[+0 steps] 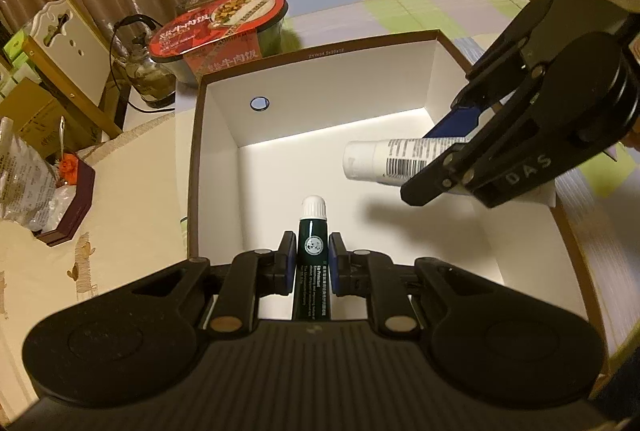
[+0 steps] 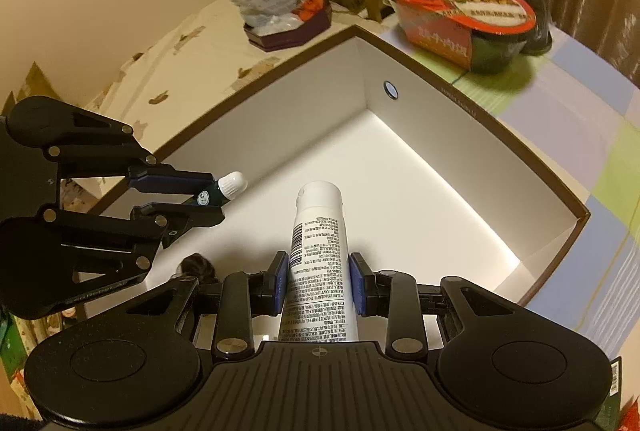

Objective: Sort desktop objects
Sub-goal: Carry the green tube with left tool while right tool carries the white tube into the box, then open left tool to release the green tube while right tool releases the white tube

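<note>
Your left tongs (image 1: 312,263) are clamped on a slim dark green tube (image 1: 314,251) with a white ribbed cap, its blue pads pressing the tube from both sides and the cap pointing forward over the white floor of the open box (image 1: 312,119). Your right tongs (image 2: 318,283) are clamped on a larger white tube (image 2: 320,251) covered in small print and a barcode, its rounded cap end also aimed into the box. Both tubes hang above the box floor, not touching it, and they are near each other but apart; in the left wrist view the white tube comes in from the right side, tilted with its cap toward the middle of the box. The box has white inner walls, a brown rim and a small round hole in its far wall. It sits on a table with a pastel checked cloth (image 1: 420,7). Just behind the box stands a red-lidded instant meal bowl (image 1: 220,27), with a glass kettle (image 1: 148,71) beside it. Off to your left, on a cream cloth, lies a dark tray (image 1: 72,203) holding a crumpled plastic bag (image 1: 24,175).
</note>
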`<state>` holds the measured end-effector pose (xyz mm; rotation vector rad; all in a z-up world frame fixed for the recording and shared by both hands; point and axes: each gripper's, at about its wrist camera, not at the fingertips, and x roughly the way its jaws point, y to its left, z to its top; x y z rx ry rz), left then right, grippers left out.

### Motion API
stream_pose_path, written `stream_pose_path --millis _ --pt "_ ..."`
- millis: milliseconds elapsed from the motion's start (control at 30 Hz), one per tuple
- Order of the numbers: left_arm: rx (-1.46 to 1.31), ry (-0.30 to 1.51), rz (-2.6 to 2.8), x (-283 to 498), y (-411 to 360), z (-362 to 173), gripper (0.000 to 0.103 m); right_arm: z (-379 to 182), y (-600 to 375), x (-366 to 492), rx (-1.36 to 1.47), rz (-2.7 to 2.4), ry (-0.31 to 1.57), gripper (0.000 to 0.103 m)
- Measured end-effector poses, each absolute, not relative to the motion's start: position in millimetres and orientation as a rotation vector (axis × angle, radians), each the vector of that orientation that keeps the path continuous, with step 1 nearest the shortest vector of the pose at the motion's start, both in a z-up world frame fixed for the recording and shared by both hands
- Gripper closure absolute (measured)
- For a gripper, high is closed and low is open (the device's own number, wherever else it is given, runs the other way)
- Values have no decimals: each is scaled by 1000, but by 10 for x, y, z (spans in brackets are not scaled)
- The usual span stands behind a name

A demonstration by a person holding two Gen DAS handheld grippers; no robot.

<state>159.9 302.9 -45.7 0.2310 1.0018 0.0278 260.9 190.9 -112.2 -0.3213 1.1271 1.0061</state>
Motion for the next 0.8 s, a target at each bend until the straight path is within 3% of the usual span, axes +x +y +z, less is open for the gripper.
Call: stream_pose_path --millis 800 --pt "168 1107 26 1963 3317 -978 90 -1628 2087 2832 -382 916 1234 72"
